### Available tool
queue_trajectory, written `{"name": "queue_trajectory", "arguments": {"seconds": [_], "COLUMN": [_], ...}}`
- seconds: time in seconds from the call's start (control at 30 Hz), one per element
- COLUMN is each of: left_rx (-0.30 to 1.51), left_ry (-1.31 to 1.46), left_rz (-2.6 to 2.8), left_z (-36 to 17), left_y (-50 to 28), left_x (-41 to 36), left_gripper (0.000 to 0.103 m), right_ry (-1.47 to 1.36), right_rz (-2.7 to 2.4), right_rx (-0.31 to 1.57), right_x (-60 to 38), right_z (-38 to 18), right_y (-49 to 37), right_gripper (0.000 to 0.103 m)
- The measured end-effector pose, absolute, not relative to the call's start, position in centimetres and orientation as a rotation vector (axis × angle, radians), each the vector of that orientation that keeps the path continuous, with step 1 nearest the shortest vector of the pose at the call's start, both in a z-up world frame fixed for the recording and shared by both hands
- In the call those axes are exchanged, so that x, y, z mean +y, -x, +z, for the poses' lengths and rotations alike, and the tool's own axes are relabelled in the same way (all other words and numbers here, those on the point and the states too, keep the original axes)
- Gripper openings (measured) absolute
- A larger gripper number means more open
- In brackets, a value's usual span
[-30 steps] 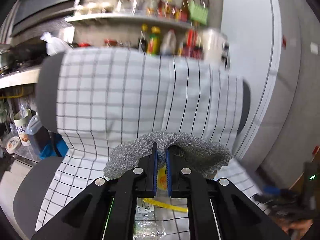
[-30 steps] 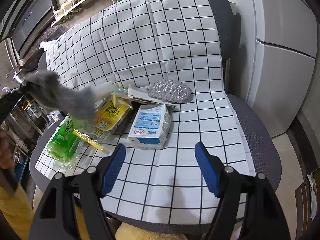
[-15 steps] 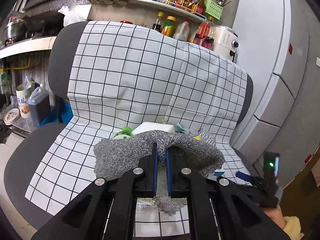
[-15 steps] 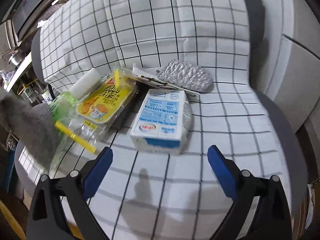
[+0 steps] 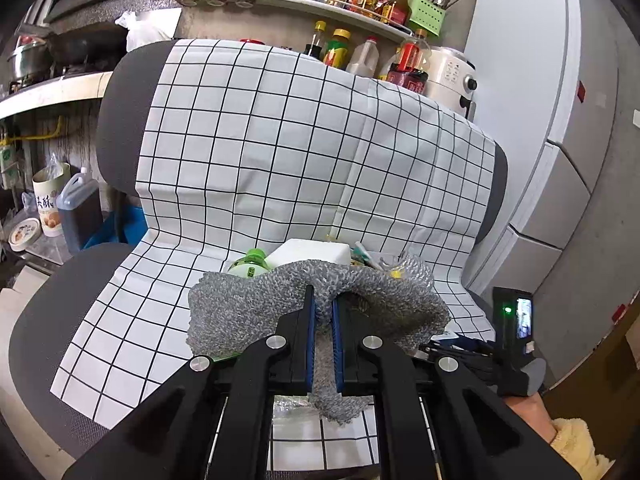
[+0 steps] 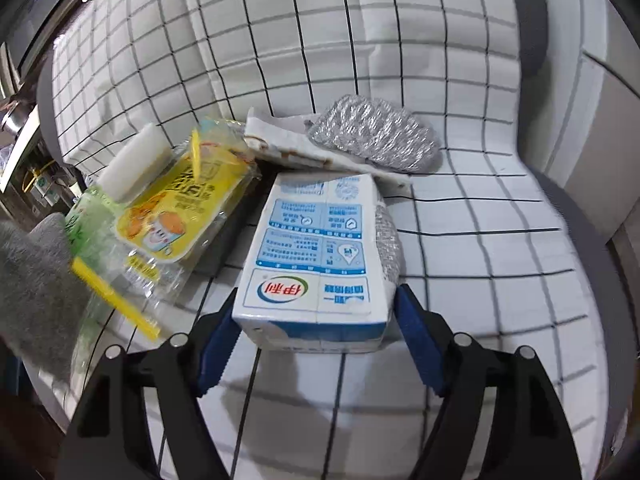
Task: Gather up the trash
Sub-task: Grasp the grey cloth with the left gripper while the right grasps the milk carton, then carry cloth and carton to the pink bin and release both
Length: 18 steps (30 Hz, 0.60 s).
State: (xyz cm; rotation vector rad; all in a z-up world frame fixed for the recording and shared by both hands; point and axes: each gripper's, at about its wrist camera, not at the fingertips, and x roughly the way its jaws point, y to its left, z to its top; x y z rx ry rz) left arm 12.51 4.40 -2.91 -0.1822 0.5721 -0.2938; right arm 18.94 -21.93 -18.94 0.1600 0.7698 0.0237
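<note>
My left gripper (image 5: 322, 312) is shut on a grey knitted cloth (image 5: 256, 308), held above the chair seat; the cloth also shows at the left of the right wrist view (image 6: 32, 280). My right gripper (image 6: 316, 324) is open, its blue pads on either side of a white and blue milk carton (image 6: 316, 256) lying on the checked sheet (image 6: 480, 260). Left of the carton lie a yellow snack tray (image 6: 180, 204), a green bottle (image 6: 88, 224) and a white foam block (image 6: 132, 160). Behind it lie a silver foil wad (image 6: 372, 136) and a stained paper (image 6: 288, 148).
The trash lies on a grey office chair (image 5: 52, 320) covered by the checked sheet. A fridge (image 5: 552, 120) stands to the right. Shelves with bottles (image 5: 340, 8) are behind the chair. Jugs and tins (image 5: 72, 208) sit on the floor at left.
My right gripper has moved in close, and the milk carton now sits between its open pads. My left gripper has drawn back from the pile with the grey cloth.
</note>
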Motion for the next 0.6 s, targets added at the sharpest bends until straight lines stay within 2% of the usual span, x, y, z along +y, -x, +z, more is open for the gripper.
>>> {"name": "queue_trajectory", "arguments": {"seconds": [0.27,0.6], "left_rx": [0.534,0.525], "left_ry": [0.166,0.126], "left_rz": [-0.374,-0.701], "left_z": [-1.6,-1.4], "left_y": [-8.9,-4.5], "left_x": [2.7,-6.8], "left_gripper": [0.007,0.007], "right_ry": [-0.181,-0.204], "right_rz": [0.063,-0.103], "right_rx": [0.666,0.510], "right_x": [-23.3,-29.3], "right_z": [-15.2,-12.2], "right_y": [-9.3,3.9], "right_gripper": [0.072,0.073]}}
